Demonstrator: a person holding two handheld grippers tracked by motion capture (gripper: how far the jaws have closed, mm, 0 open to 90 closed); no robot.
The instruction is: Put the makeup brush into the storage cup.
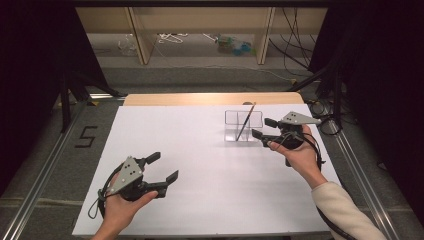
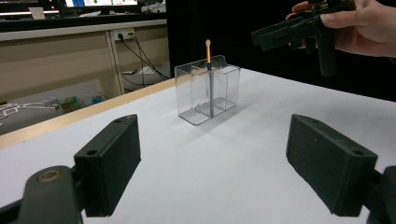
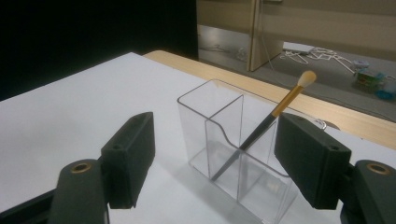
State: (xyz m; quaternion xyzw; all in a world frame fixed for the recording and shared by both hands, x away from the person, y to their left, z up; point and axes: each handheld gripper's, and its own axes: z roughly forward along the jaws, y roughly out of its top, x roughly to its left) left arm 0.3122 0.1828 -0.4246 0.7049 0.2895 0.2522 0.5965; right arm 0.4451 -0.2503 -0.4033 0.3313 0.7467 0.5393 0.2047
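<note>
A white table [image 1: 200, 165] carries a clear plastic holder [image 1: 243, 126], which stands toward the far right corner, a little in from the far edge. The holder is a rectangular box split by an inner wall into compartments. A brush [image 1: 246, 121] stands in it — dark handle at the bottom, a gold band higher up, a pale tuft at the top. It leans, with its tip above the rim and its lower end down on the holder's floor near the dividing wall; in the right gripper view the brush [image 3: 266, 126] slants up to the right and crosses that wall, and which compartment its foot rests in cannot be told.

The right gripper [image 1: 261, 128] is held in the person's right hand [image 1: 295, 150] just beside the holder, on its right side, jaws spread apart and pointing at it. In its own view the two black jaws frame the holder [image 3: 229, 154] with nothing between them.

The left gripper [image 1: 165, 167] sits in the left hand [image 1: 122, 205] near the near edge of the table, toward the left corner and well apart from the holder. Its jaws are also spread wide — empty, angled toward the middle of the table. From the left gripper view the holder [image 2: 208, 91] stands farther off, the brush [image 2: 208, 56] upright in it, with the right gripper [image 2: 275, 37] raised beyond.
</note>
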